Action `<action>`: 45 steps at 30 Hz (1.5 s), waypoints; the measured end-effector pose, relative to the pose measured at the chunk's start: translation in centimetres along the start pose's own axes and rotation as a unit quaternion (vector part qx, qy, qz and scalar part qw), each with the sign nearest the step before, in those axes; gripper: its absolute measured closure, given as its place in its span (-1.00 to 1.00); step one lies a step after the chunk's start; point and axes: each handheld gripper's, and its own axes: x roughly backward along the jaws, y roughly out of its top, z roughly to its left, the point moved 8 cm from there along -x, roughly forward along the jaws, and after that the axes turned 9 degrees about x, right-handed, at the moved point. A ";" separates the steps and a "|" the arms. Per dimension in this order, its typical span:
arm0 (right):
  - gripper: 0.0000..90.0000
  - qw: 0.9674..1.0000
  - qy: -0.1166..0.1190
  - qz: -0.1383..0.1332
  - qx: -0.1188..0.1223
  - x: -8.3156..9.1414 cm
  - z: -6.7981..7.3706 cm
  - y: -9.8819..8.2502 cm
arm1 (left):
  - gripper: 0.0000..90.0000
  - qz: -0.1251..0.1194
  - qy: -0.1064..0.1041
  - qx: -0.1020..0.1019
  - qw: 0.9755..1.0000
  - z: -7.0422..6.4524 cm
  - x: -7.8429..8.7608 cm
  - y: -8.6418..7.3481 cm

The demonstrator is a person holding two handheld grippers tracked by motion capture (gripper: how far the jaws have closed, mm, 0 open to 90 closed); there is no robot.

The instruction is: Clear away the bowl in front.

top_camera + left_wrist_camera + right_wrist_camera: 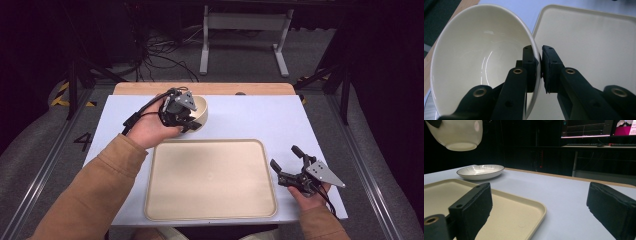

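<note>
The left tongs (539, 67) were clamped on the bowl (479, 57) rim, carrying it; the right tongs (539, 207) stood apart. Next, probably, lowering it level onto the tray (210, 177).

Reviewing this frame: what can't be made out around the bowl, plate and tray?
- Plate: plain in the right gripper view; in the high view the left tongs and bowl cover its spot.
- Bowl's underside: in the left gripper view, turned away from the camera.
- Tray: near corners cut off by the frame edge in both gripper views.

A dark numeral "4" (82, 141) stands on the floor left of the counter (260, 115); monitor text is unreadable.
</note>
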 end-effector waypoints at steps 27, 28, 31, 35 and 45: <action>-0.85 1.000 0.001 0.000 -0.001 0.0 0.0 0.0 | 0.83 0.005 -0.062 -0.066 0.996 -6.2 -0.3 1.0; -0.85 1.000 0.001 -0.001 0.000 0.0 0.0 0.0 | 0.83 0.006 -0.066 -0.068 0.995 -6.6 -0.5 0.9; -0.85 1.000 0.001 0.000 -0.001 0.0 0.0 0.0 | 0.83 0.011 -0.075 -0.073 0.994 -7.1 -0.9 0.7; -0.85 1.000 0.001 0.000 -0.001 0.0 0.0 0.0 | 0.83 0.019 -0.080 -0.082 0.993 -7.6 -1.4 0.6; -0.85 1.000 0.001 -0.001 -0.001 0.0 0.0 0.0 | 0.83 0.052 -0.103 -0.097 0.989 -8.8 -3.1 -0.3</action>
